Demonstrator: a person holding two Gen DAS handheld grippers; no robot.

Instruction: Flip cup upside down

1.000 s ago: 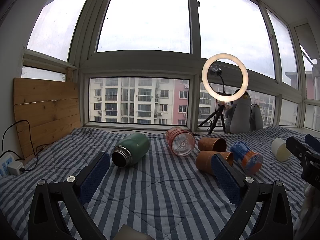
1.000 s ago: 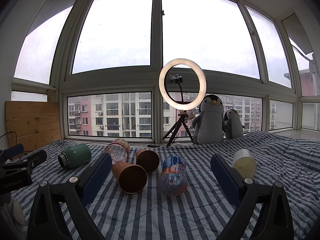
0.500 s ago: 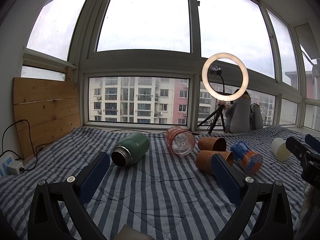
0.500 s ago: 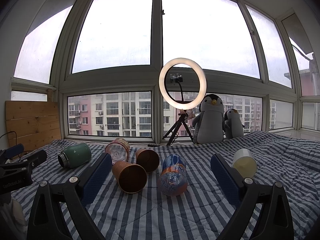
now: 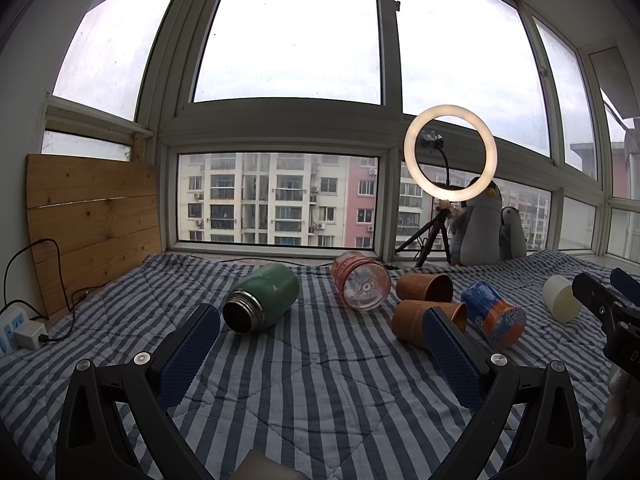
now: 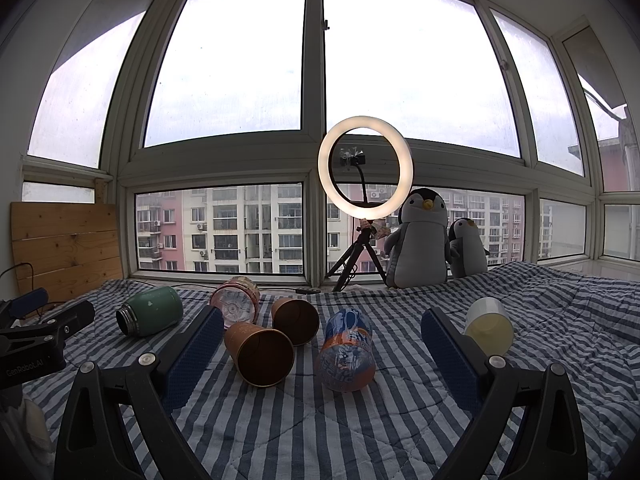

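Several cups lie on their sides on a blue striped blanket (image 5: 320, 380). A green metal cup (image 5: 262, 298) (image 6: 150, 316), a pink clear cup (image 5: 362, 286) (image 6: 236, 306), two brown paper cups (image 5: 424, 287) (image 6: 260, 353), a blue-orange printed cup (image 5: 494, 314) (image 6: 347, 350) and a white cup (image 5: 560, 298) (image 6: 490, 330). My left gripper (image 5: 320, 334) is open and empty, short of the green cup. My right gripper (image 6: 323, 334) is open and empty, with a brown cup and the printed cup between its fingers' lines.
A lit ring light on a tripod (image 6: 365, 172) and two penguin plush toys (image 6: 420, 240) stand at the window sill. A wooden board (image 5: 92, 220) leans at the left, with a power strip and cable (image 5: 18, 330) below it.
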